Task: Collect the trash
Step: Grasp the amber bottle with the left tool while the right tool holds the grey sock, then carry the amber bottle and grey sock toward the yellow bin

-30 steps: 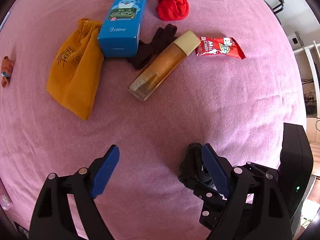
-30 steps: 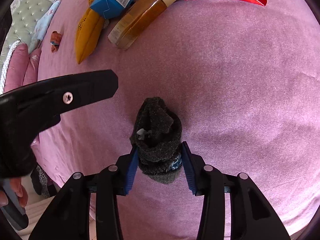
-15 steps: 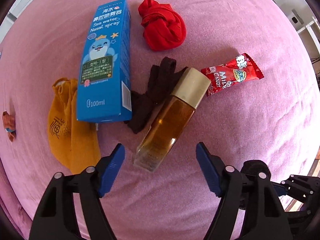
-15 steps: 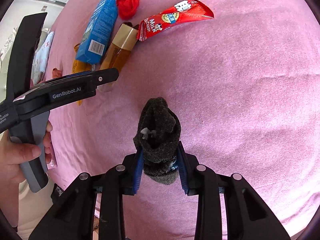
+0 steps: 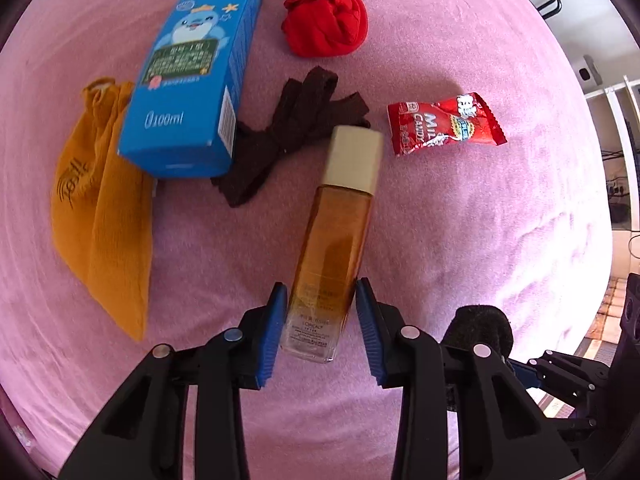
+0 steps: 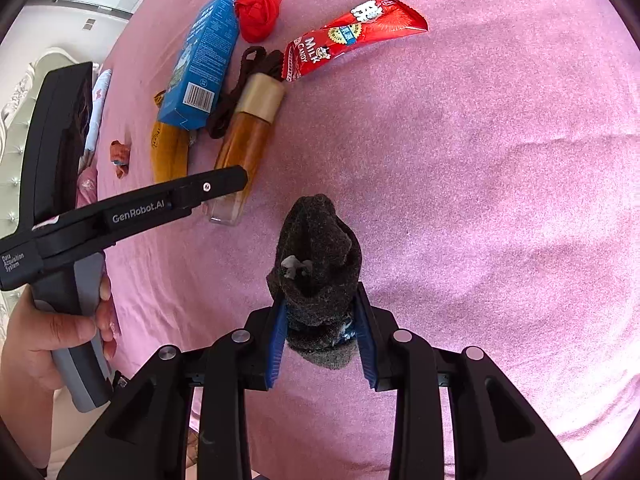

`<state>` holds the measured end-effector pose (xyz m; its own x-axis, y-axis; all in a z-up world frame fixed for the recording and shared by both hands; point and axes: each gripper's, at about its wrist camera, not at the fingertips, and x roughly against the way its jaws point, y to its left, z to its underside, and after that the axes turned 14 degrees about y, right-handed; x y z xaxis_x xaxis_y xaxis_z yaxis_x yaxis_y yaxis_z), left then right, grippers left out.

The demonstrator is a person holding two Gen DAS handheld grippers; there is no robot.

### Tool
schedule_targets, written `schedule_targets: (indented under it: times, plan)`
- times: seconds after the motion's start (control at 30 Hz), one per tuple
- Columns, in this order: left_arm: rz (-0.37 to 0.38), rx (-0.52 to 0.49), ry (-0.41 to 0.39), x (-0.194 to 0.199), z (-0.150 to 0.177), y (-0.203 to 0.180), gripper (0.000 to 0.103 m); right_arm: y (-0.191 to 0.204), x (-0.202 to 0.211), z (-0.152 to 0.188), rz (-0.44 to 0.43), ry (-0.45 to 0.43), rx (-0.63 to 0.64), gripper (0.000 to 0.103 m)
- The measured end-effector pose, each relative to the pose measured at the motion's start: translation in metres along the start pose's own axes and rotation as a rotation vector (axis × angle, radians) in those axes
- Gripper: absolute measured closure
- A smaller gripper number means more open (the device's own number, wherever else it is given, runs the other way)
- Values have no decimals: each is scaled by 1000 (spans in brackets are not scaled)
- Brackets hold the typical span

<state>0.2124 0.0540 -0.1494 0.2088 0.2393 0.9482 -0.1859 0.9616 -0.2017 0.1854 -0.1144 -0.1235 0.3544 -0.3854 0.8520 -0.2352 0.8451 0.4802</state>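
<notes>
An amber bottle [image 5: 334, 240] with a cream cap lies on the pink bedspread [image 5: 460, 240]. My left gripper [image 5: 320, 320] is shut on its bottom end. It also shows in the right wrist view [image 6: 250, 148], with the left gripper [image 6: 216, 184] over it. My right gripper [image 6: 320, 324] is shut on a dark grey sock [image 6: 316, 276], held above the bedspread; the sock [image 5: 478, 330] shows at the lower right of the left wrist view. A red milk candy wrapper [image 5: 444, 124] lies right of the bottle cap.
A blue nasal spray box [image 5: 196, 68], a mustard drawstring pouch [image 5: 100, 216], a dark brown sock [image 5: 292, 132] and a red balled cloth [image 5: 324, 20] lie around the bottle. A small orange item [image 6: 119, 156] lies far left. A headboard [image 6: 16, 128] borders the bed.
My left gripper moved forward to the amber bottle and closed on its bottom end. My right gripper kept the grey sock and stayed nearly in place.
</notes>
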Motion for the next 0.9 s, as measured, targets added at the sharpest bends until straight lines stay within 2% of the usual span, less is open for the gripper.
schedule_targets:
  times: [0.17,0.5,0.7,0.9]
  plan:
    - [113,63,18,-6,47,17,69,6,0,18,14,-11,0,72]
    - [279,142,35,-21,134,16,70,8,4,75,12,-55,-30,72]
    - [315,126,32,-28,183,-3,71,1,13,115,13,-97,-67,72]
    - [331,108,55,-30,196,-29,71,-13,24,143,30,-119,-88,72]
